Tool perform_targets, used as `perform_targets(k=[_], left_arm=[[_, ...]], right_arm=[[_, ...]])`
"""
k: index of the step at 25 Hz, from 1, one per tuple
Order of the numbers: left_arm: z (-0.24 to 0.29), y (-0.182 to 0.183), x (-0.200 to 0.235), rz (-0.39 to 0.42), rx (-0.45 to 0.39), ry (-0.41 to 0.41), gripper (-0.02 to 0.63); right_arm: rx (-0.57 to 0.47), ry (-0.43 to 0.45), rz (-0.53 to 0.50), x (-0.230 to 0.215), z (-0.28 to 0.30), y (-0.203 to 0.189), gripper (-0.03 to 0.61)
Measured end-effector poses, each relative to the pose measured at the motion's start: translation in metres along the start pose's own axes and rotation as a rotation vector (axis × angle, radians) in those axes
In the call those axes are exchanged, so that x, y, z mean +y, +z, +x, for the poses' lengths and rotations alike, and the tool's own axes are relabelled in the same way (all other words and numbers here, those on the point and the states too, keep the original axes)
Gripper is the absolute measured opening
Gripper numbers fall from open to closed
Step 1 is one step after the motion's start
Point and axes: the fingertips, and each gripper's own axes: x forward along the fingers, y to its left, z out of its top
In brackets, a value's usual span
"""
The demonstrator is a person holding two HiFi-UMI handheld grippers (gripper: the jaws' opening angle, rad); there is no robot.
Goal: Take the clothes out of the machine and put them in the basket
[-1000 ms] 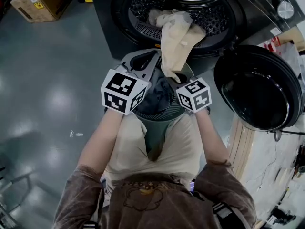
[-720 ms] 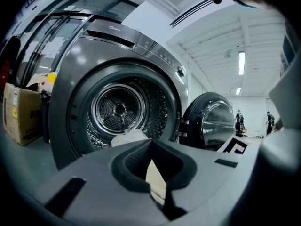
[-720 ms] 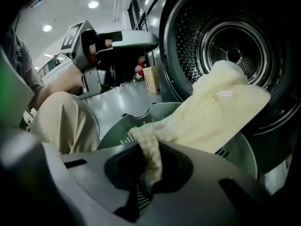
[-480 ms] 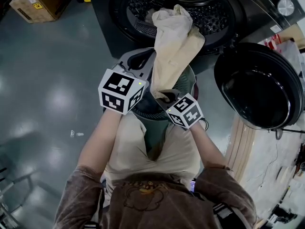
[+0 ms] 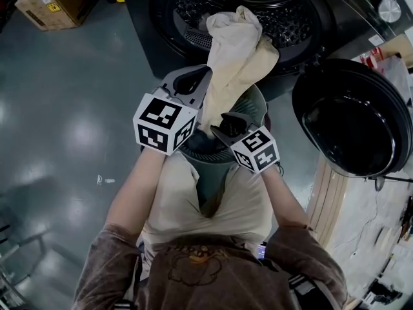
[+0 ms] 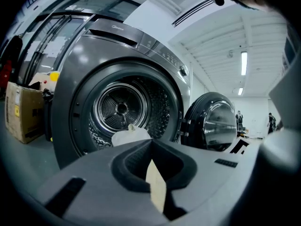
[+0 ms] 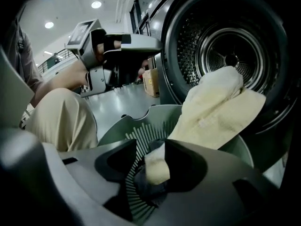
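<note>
The right tool point(image 7: 156, 164) hangs over the basket point(image 7: 117, 128) with its jaws parted. They have just been opening, and the loose end of the cream garment point(image 5: 235, 50) lies between them without being pressed by the pads. Under that end, a bit of dark fabric point(image 7: 146, 189) shows inside the basket against its slatted wall. The left tool point(image 6: 151, 173) is level beside it, pointing at the machine, and its jaws are clenched on a thin strip of the same cream fabric. From the tools the garment runs up as one long drape. Its lower part dips into the basket, its middle crosses the rim, and its bunched top rests on the lip of the perforated drum point(image 5: 293, 18). The basket stands on the floor point(image 5: 64, 128) just before the washing machine, between the person's knees. The round door point(image 5: 348, 118) hangs open to the right, and a cardboard box point(image 5: 48, 5) sits well apart at the far left.
</note>
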Motion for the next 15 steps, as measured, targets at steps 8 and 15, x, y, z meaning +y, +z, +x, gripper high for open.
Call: perform_targets(k=[8, 15], left_arm=[[0.001, 0.001, -0.003, -0.005, 0.002, -0.004, 0.006], [0.002, 0.001, -0.005, 0.002, 0.001, -0.001, 0.006]], right_arm=[[-0.095, -0.169, 0.031, -0.067, -0.017, 0.037, 0.241], [-0.171, -0.317, 0.021, -0.134, -0.022, 0.084, 0.318]])
